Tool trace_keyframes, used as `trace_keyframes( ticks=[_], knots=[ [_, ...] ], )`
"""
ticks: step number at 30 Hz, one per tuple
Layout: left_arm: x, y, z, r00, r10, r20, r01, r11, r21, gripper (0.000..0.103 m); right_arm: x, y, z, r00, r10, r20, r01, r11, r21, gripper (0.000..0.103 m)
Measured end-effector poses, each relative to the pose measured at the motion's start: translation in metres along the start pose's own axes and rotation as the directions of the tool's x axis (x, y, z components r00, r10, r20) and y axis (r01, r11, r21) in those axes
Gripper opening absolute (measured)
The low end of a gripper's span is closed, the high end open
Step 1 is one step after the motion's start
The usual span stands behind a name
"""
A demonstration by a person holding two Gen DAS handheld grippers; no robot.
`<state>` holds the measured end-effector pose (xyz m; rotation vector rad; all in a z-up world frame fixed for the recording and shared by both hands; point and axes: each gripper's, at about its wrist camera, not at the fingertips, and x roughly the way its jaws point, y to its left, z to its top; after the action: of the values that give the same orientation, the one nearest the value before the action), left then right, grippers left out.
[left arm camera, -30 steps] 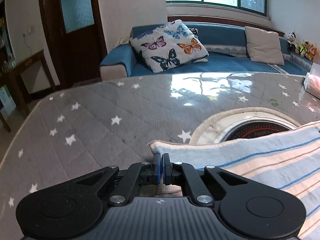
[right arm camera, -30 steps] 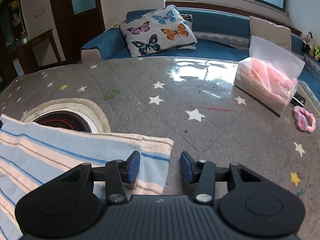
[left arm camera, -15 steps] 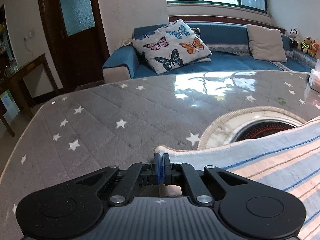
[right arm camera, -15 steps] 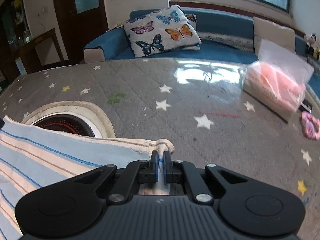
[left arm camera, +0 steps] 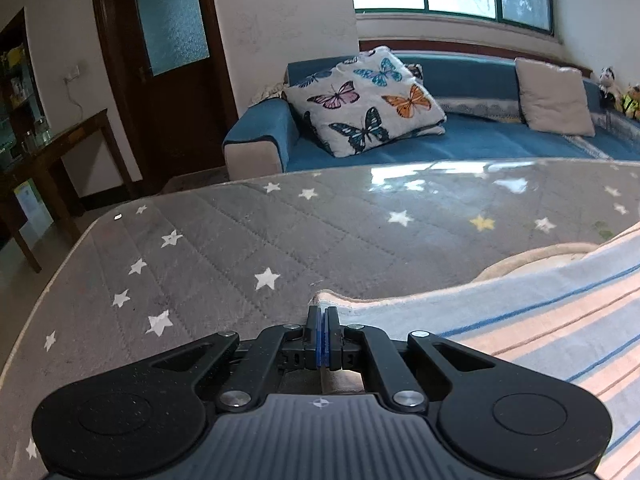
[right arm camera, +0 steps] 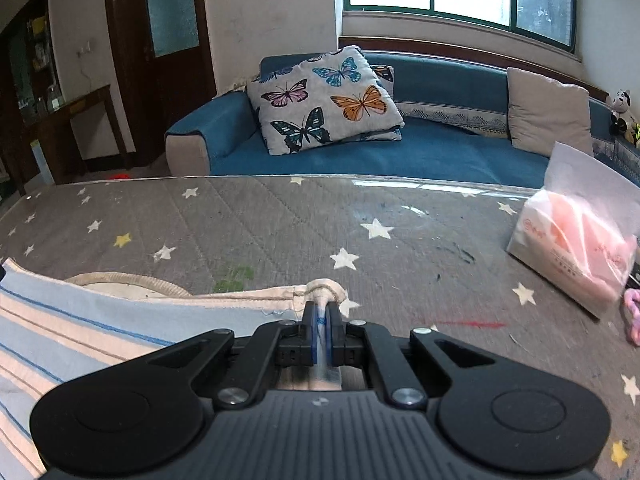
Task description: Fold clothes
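Observation:
A striped garment (left arm camera: pixel 532 320) in light blue, cream and peach lies on the grey star-patterned table (left arm camera: pixel 240 248). My left gripper (left arm camera: pixel 321 314) is shut on the garment's left corner and holds it off the table. My right gripper (right arm camera: pixel 320 312) is shut on the garment's right corner (right arm camera: pixel 324 286), bunched between the blue pads. The cloth (right arm camera: pixel 80 332) stretches left from it, lifted. The lower part of the garment is hidden behind the gripper bodies.
A round cream-rimmed opening (right arm camera: pixel 128 282) in the table sits behind the cloth. A pink tissue pack (right arm camera: pixel 576 248) and a pink hair tie (right arm camera: pixel 632 320) lie at the right. A blue sofa (left arm camera: pixel 460 136) with a butterfly pillow (left arm camera: pixel 364 100) stands beyond the far edge.
My right gripper closed on the garment's right corner. Both grippers then rose and moved forward with the cloth's edge, so the round opening is now mostly covered.

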<state>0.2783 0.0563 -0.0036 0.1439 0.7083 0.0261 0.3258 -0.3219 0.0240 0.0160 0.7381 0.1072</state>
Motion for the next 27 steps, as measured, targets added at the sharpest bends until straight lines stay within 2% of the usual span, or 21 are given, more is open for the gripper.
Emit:
trace_keyframes(
  ticks=[7, 10, 15, 17, 19, 22, 23, 25, 27],
  knots=[
    [0.016, -0.003, -0.007, 0.999, 0.026, -0.028, -0.025, 0.999, 0.02, 0.002, 0.022, -0.002, -0.004, 0.999, -0.014, -0.044, 0.014, 1.0, 0.003, 0.004],
    [0.015, -0.001, -0.006, 0.999, 0.02, -0.037, -0.019, 1.0, 0.017, 0.006, 0.021, -0.003, -0.004, 0.998, -0.023, -0.052, 0.022, 1.0, -0.004, 0.01],
    [0.001, 0.007, -0.007, 0.999, 0.021, -0.045, -0.021, 1.0, 0.0, 0.006, 0.006, -0.003, -0.004, 0.998, -0.024, -0.052, 0.023, 1.0, -0.013, 0.013],
    [-0.011, 0.007, -0.011, 0.999, 0.011, -0.046, -0.011, 1.0, -0.001, 0.013, -0.002, 0.0, -0.006, 0.998, -0.015, -0.059, 0.013, 1.0, -0.027, 0.019],
    [-0.024, 0.006, -0.017, 0.999, 0.005, -0.039, -0.004, 1.0, 0.009, 0.026, -0.013, 0.006, -0.01, 0.998, -0.001, -0.069, -0.002, 0.999, -0.047, 0.028],
    [-0.044, 0.0, -0.028, 0.999, -0.013, -0.044, 0.015, 0.999, 0.028, 0.036, -0.029, 0.015, -0.016, 0.996, 0.023, -0.083, -0.03, 0.996, -0.087, 0.033],
    [-0.05, -0.002, -0.032, 0.998, -0.02, -0.051, 0.022, 0.999, 0.036, 0.038, -0.034, 0.017, -0.018, 0.995, 0.031, -0.09, -0.039, 0.995, -0.094, 0.04],
    [-0.063, -0.007, -0.044, 0.998, -0.031, -0.051, 0.034, 0.998, 0.055, 0.044, -0.046, 0.024, -0.025, 0.993, 0.05, -0.102, -0.062, 0.992, -0.108, 0.043],
    [-0.076, -0.011, -0.055, 0.998, -0.04, -0.046, 0.043, 0.997, 0.067, 0.046, -0.057, 0.029, -0.035, 0.992, 0.056, -0.112, -0.071, 0.989, -0.129, 0.045]
  ],
)
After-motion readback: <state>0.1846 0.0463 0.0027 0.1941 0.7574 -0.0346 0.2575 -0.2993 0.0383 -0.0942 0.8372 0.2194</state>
